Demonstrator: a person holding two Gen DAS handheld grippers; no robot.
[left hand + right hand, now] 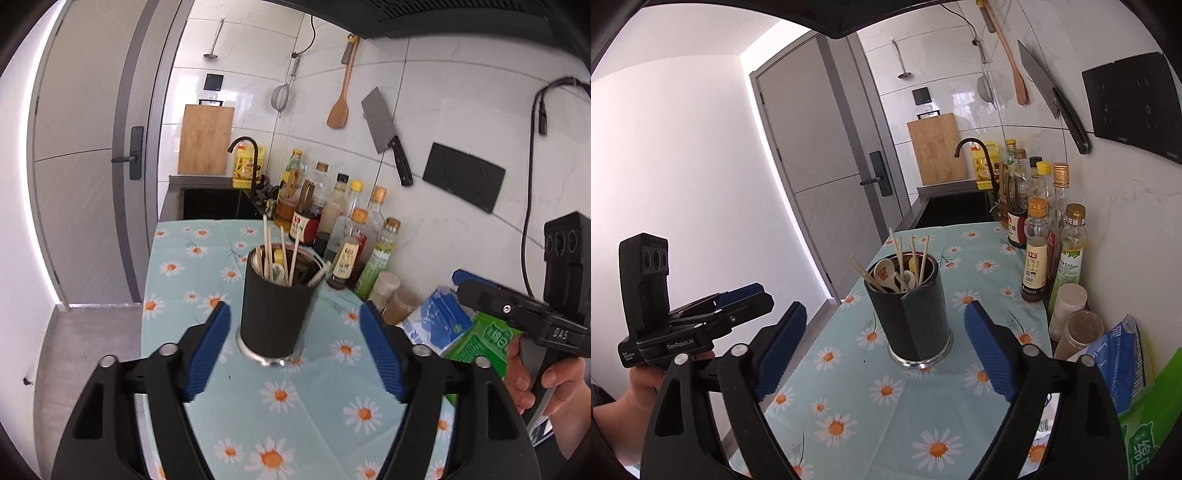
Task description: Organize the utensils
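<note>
Narrow kitchen, walled in glossy white tile (436, 92) on one side and plain white wall (683, 155) on the other. Grey door (85, 155) with dark lever handle (133, 155), lit by a bright strip along its frame. Grey floor (92, 350) below. Counter draped in pale blue daisy cloth (192, 280), ending at a dark sink (955, 210) under a black curved tap (975, 151). Wooden cutting board (205, 140) leaned upright behind. Black panel (463, 177) fixed to the tile.
</note>
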